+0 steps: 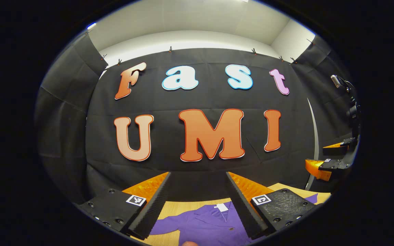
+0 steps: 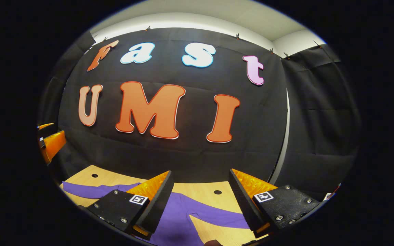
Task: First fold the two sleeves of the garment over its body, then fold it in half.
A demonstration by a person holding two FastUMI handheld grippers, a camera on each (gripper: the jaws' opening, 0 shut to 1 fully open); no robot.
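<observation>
A purple shirt (image 1: 204, 223) lies flat on the wooden table (image 1: 190, 205), its collar and white tag toward the back wall. My left gripper (image 1: 198, 205) hovers above the collar area, open, with nothing between its fingers. In the right gripper view the purple shirt (image 2: 180, 215) spreads across the table (image 2: 214, 201); one sleeve (image 2: 217, 217) stretches to the right and the other sleeve (image 2: 87, 189) runs off to the left. My right gripper (image 2: 200, 205) hangs open above the shirt, holding nothing. The other gripper (image 1: 330, 160) appears at the right edge of the left gripper view.
The black cloth wall stands close behind the table. The table has small round holes (image 2: 218, 192) near its back edge. The left gripper's orange fingers (image 2: 51, 141) show at the left edge of the right gripper view. A black camera stand (image 1: 349, 102) rises at the far right.
</observation>
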